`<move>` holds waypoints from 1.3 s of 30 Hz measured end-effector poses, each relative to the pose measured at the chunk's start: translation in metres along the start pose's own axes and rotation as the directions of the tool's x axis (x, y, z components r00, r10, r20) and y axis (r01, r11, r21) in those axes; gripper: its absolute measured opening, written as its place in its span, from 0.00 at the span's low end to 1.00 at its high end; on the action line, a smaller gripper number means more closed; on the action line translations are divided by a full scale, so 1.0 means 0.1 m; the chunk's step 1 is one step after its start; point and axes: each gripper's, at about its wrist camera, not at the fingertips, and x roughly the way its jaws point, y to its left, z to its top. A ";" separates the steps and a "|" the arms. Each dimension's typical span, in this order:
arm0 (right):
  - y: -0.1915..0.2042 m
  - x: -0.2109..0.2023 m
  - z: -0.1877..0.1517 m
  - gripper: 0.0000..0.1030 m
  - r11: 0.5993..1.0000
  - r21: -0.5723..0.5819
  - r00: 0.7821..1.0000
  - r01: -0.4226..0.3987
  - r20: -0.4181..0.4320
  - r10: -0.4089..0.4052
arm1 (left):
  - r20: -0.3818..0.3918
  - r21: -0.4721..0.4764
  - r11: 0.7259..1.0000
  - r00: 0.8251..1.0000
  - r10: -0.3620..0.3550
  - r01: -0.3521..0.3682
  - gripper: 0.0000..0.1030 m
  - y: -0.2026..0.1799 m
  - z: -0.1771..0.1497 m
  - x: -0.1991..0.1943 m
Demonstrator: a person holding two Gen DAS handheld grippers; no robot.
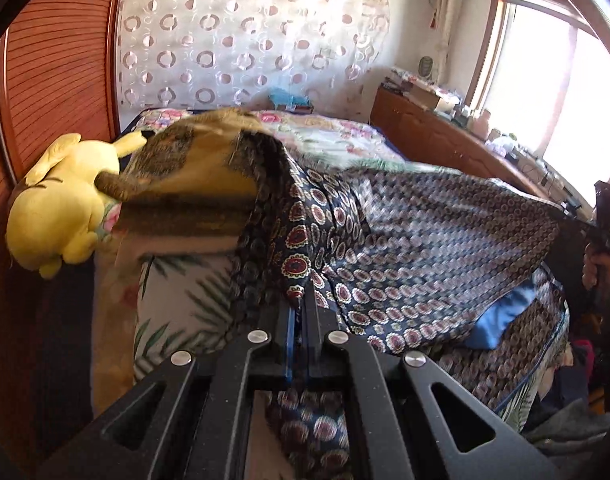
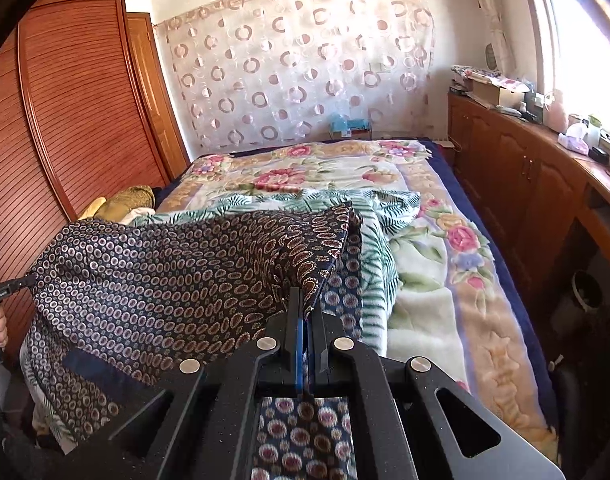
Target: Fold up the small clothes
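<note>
Above floral bed (image 2: pixel 445 216), both tools (image 1: pixel 303 300) (image 2: pixel 307 312) pinch patterned garment (image 2: pixel 153 280) stretched between.

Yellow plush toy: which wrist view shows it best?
The left wrist view. The yellow plush toy lies there in full at the bed's edge by the wooden wardrobe, beside an olive cushion. The right wrist view shows only a yellow sliver behind that cushion.

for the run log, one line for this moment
stage: garment held spread | left gripper: shut on garment | right gripper: shut on garment | below: bed
</note>
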 end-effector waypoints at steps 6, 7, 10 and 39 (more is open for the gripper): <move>-0.02 -0.28 -0.25 0.01 1.000 0.005 0.999 0.016 -0.038 -0.015 | -0.045 0.001 1.000 0.999 0.024 -0.024 0.02 0.03 -0.28 -0.04; -0.03 -0.31 -0.28 0.01 1.000 0.005 0.999 0.018 -0.044 -0.018 | -0.047 0.002 1.000 0.998 0.030 -0.030 0.02 0.02 -0.30 -0.05; 0.02 -0.39 -0.38 0.01 0.999 -0.007 0.997 0.032 -0.074 -0.033 | -0.044 0.008 0.999 0.998 0.047 -0.047 0.02 0.02 -0.35 -0.08; 0.36 -0.48 -0.36 0.16 0.981 -0.123 0.986 0.148 -0.056 -0.156 | 0.053 0.001 0.984 0.983 0.178 -0.178 0.34 -0.01 -0.36 -0.17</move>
